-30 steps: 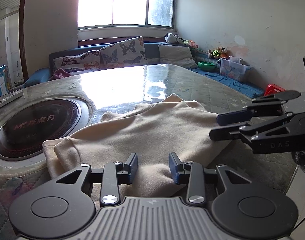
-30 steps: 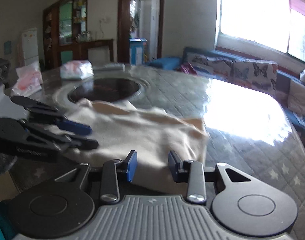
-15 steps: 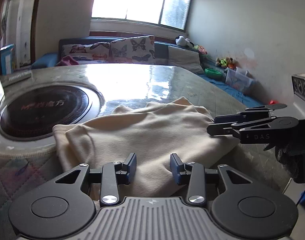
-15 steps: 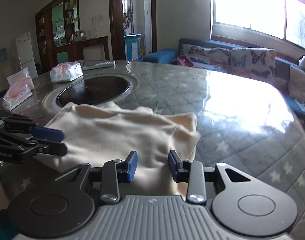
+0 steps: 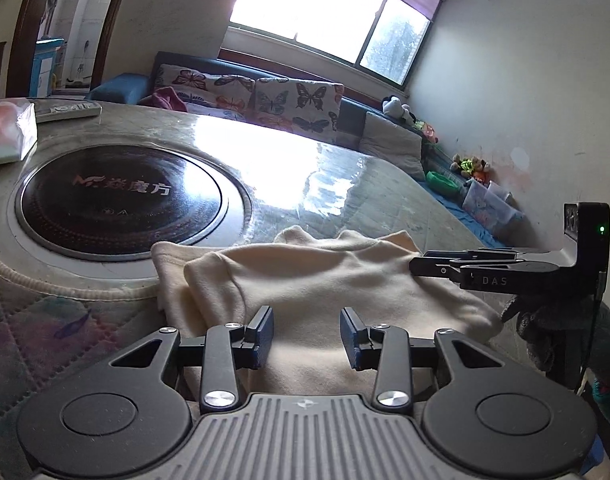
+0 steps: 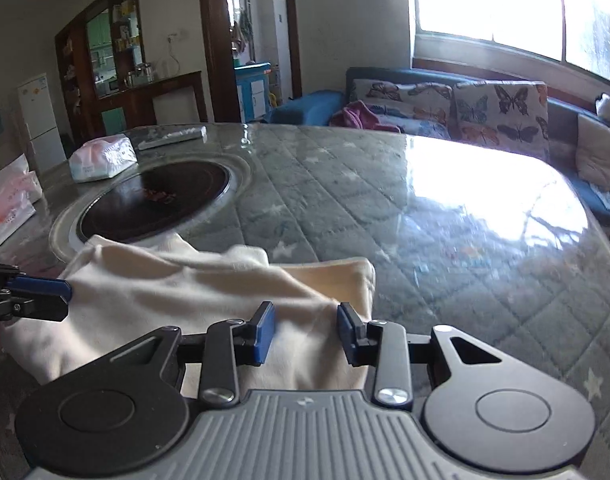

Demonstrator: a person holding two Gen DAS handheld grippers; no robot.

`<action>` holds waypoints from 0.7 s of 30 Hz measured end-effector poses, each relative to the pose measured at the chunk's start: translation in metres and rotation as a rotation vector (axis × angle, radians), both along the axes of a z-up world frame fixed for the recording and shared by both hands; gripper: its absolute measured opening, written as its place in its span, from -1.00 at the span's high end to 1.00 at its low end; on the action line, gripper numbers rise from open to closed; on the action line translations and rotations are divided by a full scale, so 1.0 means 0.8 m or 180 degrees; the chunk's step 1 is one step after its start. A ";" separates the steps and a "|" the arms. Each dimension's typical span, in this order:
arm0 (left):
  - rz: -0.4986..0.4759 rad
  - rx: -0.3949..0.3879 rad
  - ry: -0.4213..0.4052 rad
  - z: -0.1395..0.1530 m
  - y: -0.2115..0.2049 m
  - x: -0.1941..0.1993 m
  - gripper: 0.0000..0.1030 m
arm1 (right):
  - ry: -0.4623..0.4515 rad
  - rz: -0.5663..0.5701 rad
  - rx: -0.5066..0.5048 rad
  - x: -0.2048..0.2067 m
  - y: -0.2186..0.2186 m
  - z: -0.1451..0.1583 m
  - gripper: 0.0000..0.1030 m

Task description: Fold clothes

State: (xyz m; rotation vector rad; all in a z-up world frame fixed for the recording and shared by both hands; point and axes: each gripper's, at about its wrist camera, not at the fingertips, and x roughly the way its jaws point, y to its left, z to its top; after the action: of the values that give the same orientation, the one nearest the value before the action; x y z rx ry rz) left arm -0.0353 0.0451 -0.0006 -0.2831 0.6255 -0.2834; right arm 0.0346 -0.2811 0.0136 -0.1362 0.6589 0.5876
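A cream garment [image 5: 325, 280] lies folded in a thick bundle at the near edge of the round table [image 5: 345, 184]. My left gripper [image 5: 307, 336] hovers open just over its near edge, nothing between the fingers. In the right wrist view the same garment [image 6: 165, 296] lies under my right gripper [image 6: 305, 332], which is open above the cloth's right end. The right gripper also shows in the left wrist view at the right [image 5: 421, 266], over the garment's far right corner. A gloved hand [image 5: 545, 332] holds it.
A dark round hotplate [image 5: 117, 200] is set into the table behind the garment. Tissue packs [image 6: 103, 160] and a remote [image 6: 173, 136] lie at the far side. A sofa with butterfly cushions [image 5: 265, 100] runs under the window. The table edge is close on the right.
Both grippers have drawn back and lowered toward the garment's near edge. The garment looks more compact, with a folded layer on top. The views have swung to the right.
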 end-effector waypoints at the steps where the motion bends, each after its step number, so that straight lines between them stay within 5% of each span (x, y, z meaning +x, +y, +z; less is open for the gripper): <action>1: 0.0029 -0.0005 0.0006 0.000 0.003 0.001 0.22 | 0.0010 0.0011 -0.0034 0.003 0.003 -0.002 0.33; 9: 0.0263 -0.0043 0.0052 -0.004 0.024 0.009 0.22 | 0.0003 -0.0025 -0.0071 0.014 0.007 -0.006 0.33; 16: 0.0491 0.0419 -0.0025 -0.002 0.020 0.014 0.23 | 0.0028 -0.0144 -0.0039 0.031 0.003 -0.010 0.32; 21: 0.0599 0.0507 -0.0054 -0.001 0.023 0.012 0.23 | -0.0037 -0.0201 0.0055 0.029 -0.003 -0.004 0.32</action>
State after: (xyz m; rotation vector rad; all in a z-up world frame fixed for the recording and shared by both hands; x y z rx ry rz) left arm -0.0259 0.0636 -0.0017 -0.1846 0.5964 -0.0546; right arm 0.0582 -0.2832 0.0103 -0.1023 0.6445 0.5313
